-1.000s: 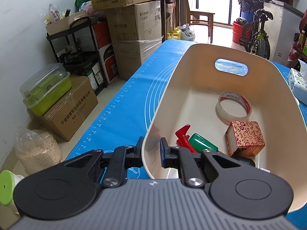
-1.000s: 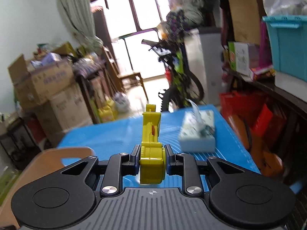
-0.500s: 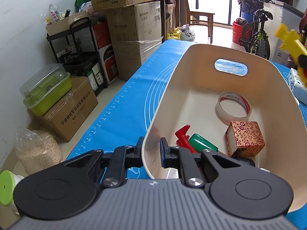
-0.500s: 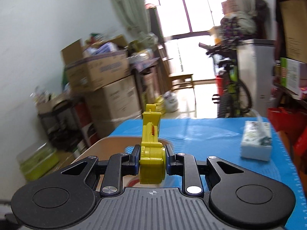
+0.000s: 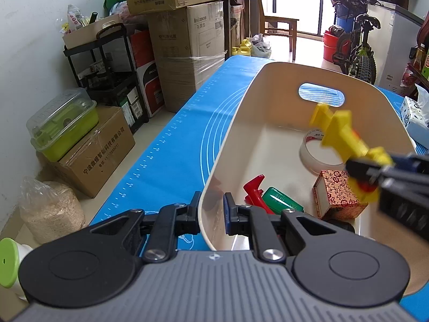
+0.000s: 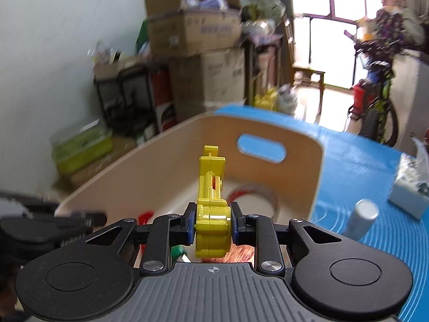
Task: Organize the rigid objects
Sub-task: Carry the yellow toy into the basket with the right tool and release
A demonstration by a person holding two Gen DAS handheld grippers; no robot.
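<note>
Left to right: my left gripper (image 5: 211, 210) is clamped on the near wall of the cream bin (image 5: 241, 123), steadying it on the blue surface (image 5: 171, 150). My right gripper (image 6: 211, 225) pinches a yellow toy (image 6: 211, 201) by its base — long axis pointing forward along the fingers — hanging above the bin's floor, over the tape roll (image 5: 313, 153) and patterned box (image 5: 335, 196); release, I judge, lies straight down.

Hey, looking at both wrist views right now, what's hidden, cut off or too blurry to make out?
- Left wrist view: a dark object in the bin, hidden by the patterned box and the left tool.
- Left wrist view: the right tool, blurred and cut by the edge.
- Right wrist view: the silver cylinder, lower end behind the tool body.
- Right wrist view: the bin's contents, smeared.
</note>
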